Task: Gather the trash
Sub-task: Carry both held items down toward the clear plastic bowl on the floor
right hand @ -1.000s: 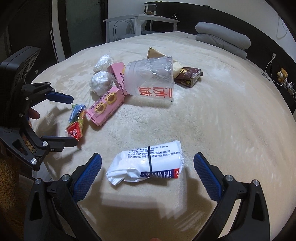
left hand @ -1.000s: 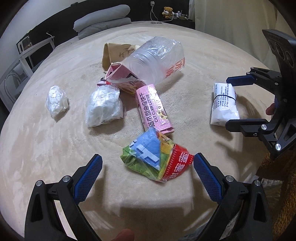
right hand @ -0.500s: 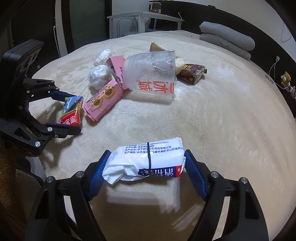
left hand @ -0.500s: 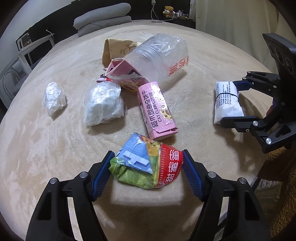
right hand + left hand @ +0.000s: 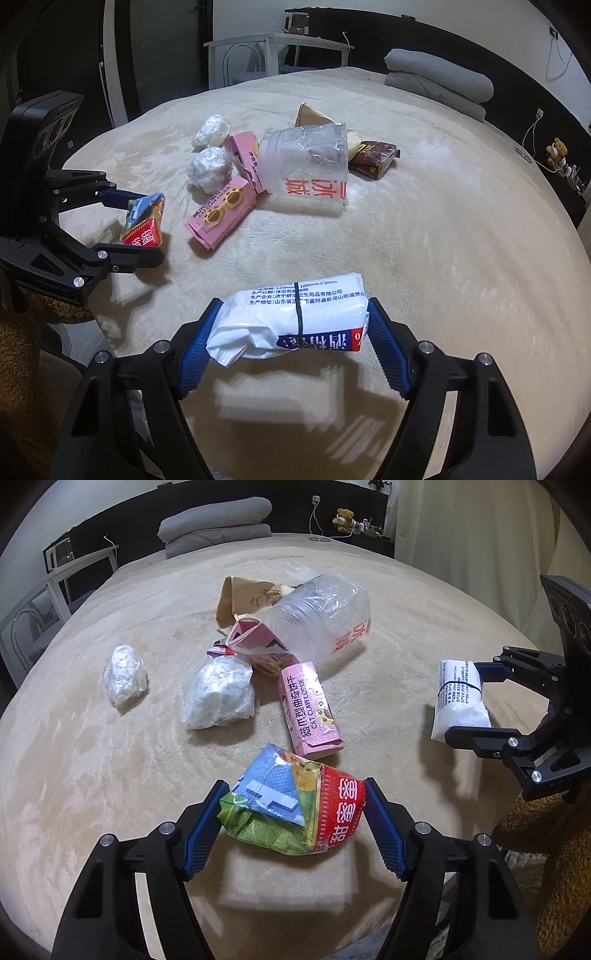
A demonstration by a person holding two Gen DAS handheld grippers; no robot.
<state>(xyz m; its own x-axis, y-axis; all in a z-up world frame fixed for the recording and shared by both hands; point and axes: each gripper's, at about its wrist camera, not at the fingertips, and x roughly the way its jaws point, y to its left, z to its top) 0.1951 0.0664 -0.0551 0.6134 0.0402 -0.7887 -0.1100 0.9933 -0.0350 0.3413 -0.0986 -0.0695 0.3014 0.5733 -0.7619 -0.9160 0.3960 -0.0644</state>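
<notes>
On a beige blanket-covered bed (image 5: 92,775), my left gripper (image 5: 295,786) is shut on a crumpled snack wrapper (image 5: 288,812) of blue, green and red. The wrapper hangs just above the blanket and throws a shadow beneath it. My right gripper (image 5: 294,306) is shut on a white tissue pack (image 5: 295,317) with a black band, also held slightly off the blanket. Each gripper shows in the other's view: the right gripper (image 5: 461,701) with the tissue pack (image 5: 460,694) at the right edge, and the left gripper (image 5: 144,225) with the wrapper (image 5: 142,221) at the left.
More trash lies mid-bed: a pink cookie box (image 5: 310,709), a clear plastic cup (image 5: 317,620) on its side, a torn pink carton (image 5: 243,151), two wadded white bags (image 5: 219,692) (image 5: 123,674), a brown paper bag (image 5: 243,598) and a dark brown packet (image 5: 375,158). Folded grey bedding (image 5: 214,520) sits at the head.
Both grippers went from wide open around their items to closed on them. The wrapper and the tissue pack have since lifted slightly off the blanket.
</notes>
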